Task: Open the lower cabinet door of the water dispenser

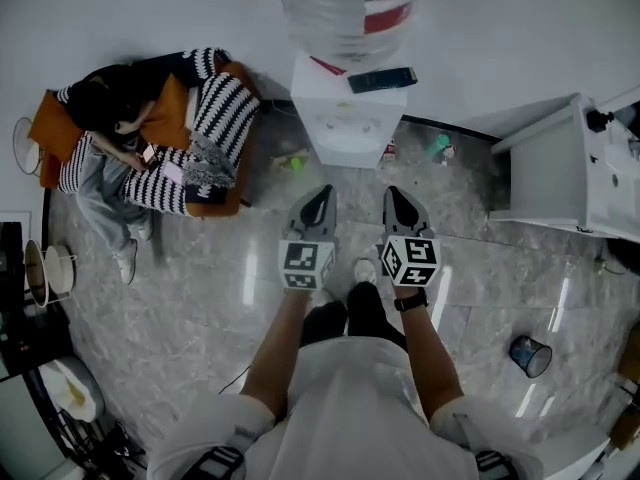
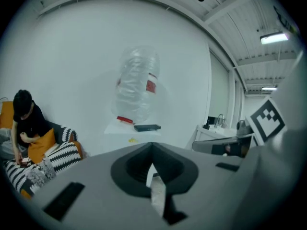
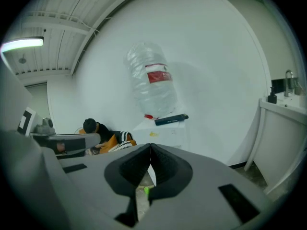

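Observation:
The white water dispenser point(image 1: 345, 108) stands against the far wall with a clear bottle point(image 1: 345, 8) on top. It also shows in the left gripper view point(image 2: 136, 128) and the right gripper view point(image 3: 165, 131). Its lower cabinet door is hidden: the head view looks down on it from above, and the gripper bodies cover it in both gripper views. My left gripper point(image 1: 318, 200) point(image 2: 151, 143) and right gripper point(image 1: 398, 200) point(image 3: 150, 145) hover side by side over the floor, a short way in front of the dispenser. Both point at it, jaws shut with nothing between them.
A person sits on an orange armchair with striped cushions point(image 1: 150, 128) left of the dispenser. A white counter unit point(image 1: 560, 168) stands at the right. A dark bin point(image 1: 530, 355) sits on the floor at the right. Small green items point(image 1: 296, 163) lie by the dispenser's base.

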Demonstrator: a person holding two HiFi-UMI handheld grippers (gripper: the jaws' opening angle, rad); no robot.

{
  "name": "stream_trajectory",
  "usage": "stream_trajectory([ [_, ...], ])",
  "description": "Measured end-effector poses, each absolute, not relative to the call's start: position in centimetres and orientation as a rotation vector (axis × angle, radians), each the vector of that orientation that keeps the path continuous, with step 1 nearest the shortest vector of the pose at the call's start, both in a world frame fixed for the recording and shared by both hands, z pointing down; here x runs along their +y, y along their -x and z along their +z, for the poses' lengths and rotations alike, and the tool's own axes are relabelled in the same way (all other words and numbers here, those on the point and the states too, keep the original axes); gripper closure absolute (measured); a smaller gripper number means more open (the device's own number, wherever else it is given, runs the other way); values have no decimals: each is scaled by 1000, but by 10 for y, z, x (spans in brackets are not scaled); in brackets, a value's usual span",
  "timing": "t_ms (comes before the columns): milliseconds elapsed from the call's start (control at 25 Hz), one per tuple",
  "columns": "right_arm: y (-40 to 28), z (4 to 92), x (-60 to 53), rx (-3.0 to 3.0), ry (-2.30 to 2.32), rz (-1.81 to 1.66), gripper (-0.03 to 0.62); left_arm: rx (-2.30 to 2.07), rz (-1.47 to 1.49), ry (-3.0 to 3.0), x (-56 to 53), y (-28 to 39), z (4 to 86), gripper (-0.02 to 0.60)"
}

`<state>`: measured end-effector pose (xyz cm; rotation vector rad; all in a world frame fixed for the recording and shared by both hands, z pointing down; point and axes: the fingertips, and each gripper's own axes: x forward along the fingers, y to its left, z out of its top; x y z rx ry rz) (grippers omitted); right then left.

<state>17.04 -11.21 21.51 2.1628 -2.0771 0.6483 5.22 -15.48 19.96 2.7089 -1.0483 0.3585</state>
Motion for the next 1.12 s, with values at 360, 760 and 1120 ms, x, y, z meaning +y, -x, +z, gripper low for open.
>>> stream_trajectory([
  [360,-157,371,-141,-2065,-2031,578,583,-1000,338,-2726,-187,-40,345,580],
  [760,-166,524,-176,-2172,-1988,471,583,-1055,308,-2754,-226,-45,513,580],
  [1120,-208,612,-187,-2196,-2079,373,583,-983,252,-2903,-234,-76,587,580],
])
